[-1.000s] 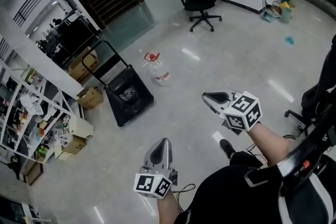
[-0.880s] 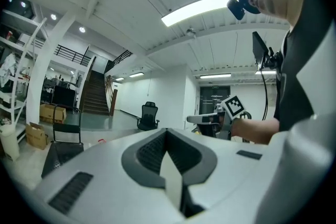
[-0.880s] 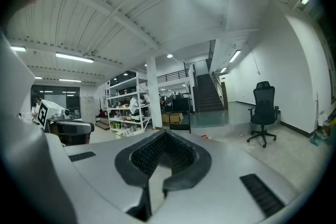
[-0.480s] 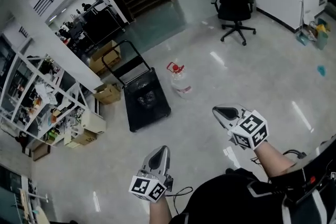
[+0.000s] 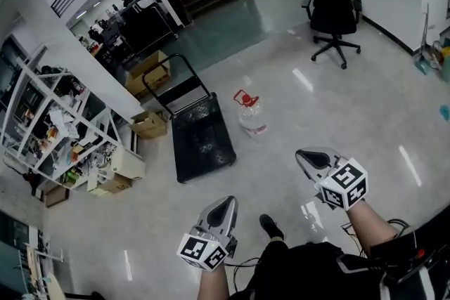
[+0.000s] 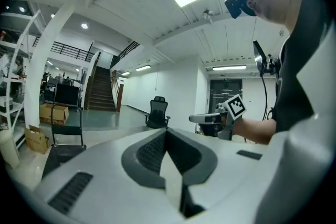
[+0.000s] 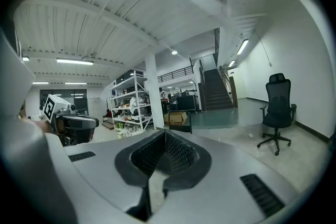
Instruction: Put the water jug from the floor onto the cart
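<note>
Now both claws hover over the glossy grey floor (image 5: 373,102), the left claw (image 5: 227,200) and the right claw (image 5: 302,153) each pinched fully together with nothing in its grip. Ahead, the clear plastic water jug with the red cap and handle (image 5: 251,112) stands upright on the floor, just beside the right side of the black flat platform cart with a looped handle (image 5: 200,140), well apart from both claws.

The water jug (image 5: 251,113) stands on the floor (image 5: 351,116) just right of the cart (image 5: 202,142). Shelves (image 5: 60,140) lie to the cart's left, an office chair (image 5: 333,5) far right.
</note>
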